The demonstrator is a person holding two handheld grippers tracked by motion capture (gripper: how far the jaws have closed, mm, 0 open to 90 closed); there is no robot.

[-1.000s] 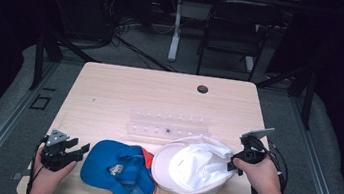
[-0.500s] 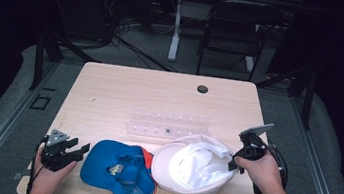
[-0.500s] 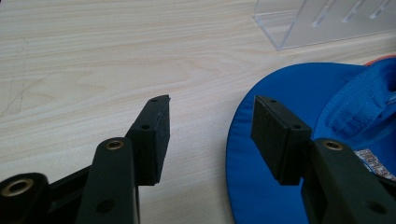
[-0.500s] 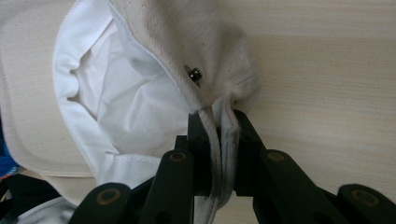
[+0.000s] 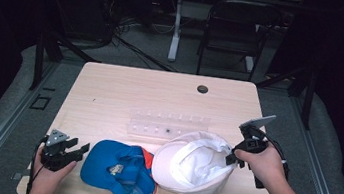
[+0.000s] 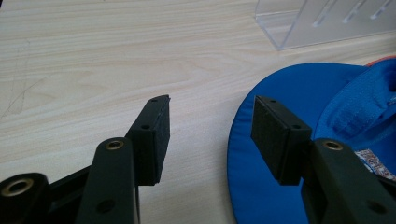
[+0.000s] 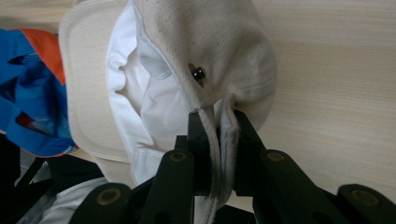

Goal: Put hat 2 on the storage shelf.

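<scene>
The right gripper (image 5: 230, 158) had its jaws pinched on the white cap's (image 5: 191, 165) rear edge, brim pointing left toward the blue cap (image 5: 117, 168), while the left gripper (image 5: 77, 149) gaped empty.

Right tool (image 5: 230, 158) newly clamped on white cap (image 5: 194, 163)

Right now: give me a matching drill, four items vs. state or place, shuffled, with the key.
Items
1. white cap
2. blue cap
3. left gripper
4. clear rack

States or places
A. open, jaws at the blue brim, gripping nothing
B. pinched at its edge by the right gripper
C. lying inside up on the table between the left gripper and the white cap
D. standing behind both caps, farther from the person

Pairs: 1-B, 2-C, 3-A, 4-D
</scene>
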